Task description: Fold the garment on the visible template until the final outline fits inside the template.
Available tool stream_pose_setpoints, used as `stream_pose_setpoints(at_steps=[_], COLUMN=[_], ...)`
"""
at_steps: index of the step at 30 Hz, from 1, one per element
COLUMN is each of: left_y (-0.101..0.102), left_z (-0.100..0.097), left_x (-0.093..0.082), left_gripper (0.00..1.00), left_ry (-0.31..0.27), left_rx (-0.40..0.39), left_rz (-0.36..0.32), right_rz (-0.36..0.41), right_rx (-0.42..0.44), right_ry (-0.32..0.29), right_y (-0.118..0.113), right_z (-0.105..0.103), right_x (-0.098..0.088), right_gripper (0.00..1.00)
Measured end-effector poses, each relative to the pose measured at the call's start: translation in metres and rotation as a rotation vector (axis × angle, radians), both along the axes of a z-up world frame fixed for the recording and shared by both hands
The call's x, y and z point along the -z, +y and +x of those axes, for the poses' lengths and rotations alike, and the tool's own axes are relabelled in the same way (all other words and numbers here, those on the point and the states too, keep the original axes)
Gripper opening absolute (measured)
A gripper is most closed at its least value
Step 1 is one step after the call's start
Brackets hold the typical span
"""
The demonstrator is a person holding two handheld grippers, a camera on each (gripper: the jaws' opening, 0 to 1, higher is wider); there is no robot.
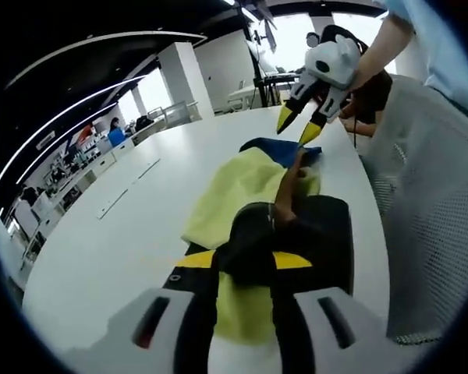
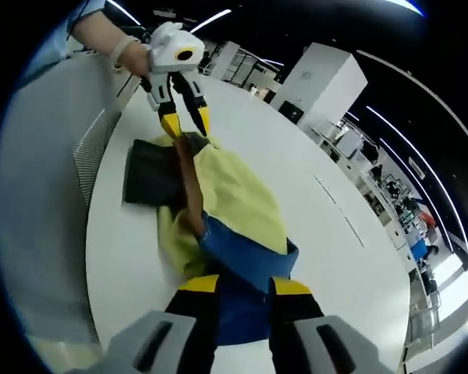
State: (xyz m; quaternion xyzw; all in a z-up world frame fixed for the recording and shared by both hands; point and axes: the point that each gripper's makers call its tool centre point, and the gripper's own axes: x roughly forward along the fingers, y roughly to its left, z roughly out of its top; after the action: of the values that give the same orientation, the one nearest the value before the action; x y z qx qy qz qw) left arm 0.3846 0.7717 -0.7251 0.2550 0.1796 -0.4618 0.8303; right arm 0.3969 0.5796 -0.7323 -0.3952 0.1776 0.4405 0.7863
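Garment (image 2: 234, 202) stretched lengthwise between claws, left claw (image 1: 246, 273) and right claw (image 2: 246, 290) each clamped on an end

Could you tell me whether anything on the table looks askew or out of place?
Yes: the garment lies bunched in a diagonal heap, partly over the dark template and spilling well past it onto the white table, so its outline doesn't fit inside.

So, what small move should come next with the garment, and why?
Probably carry the blue end with the right hand-held gripper toward the dark template. The garment lies stretched far past the template, and only its other end, by the left hand-held gripper, rests on it.
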Motion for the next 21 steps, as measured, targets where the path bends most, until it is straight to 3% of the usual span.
stream_pose_setpoints(at_steps=[21], left_y=[-0.003], left_z=[0.006], left_x=[0.002], left_gripper=[0.08], left_ry=[0.015], left_rx=[-0.021], left_rz=[-0.022], right_rz=[0.011], right_rx=[-0.028], right_ry=[-0.061], right_y=[0.012], right_z=[0.006], right_x=[-0.011], right_gripper=[0.00])
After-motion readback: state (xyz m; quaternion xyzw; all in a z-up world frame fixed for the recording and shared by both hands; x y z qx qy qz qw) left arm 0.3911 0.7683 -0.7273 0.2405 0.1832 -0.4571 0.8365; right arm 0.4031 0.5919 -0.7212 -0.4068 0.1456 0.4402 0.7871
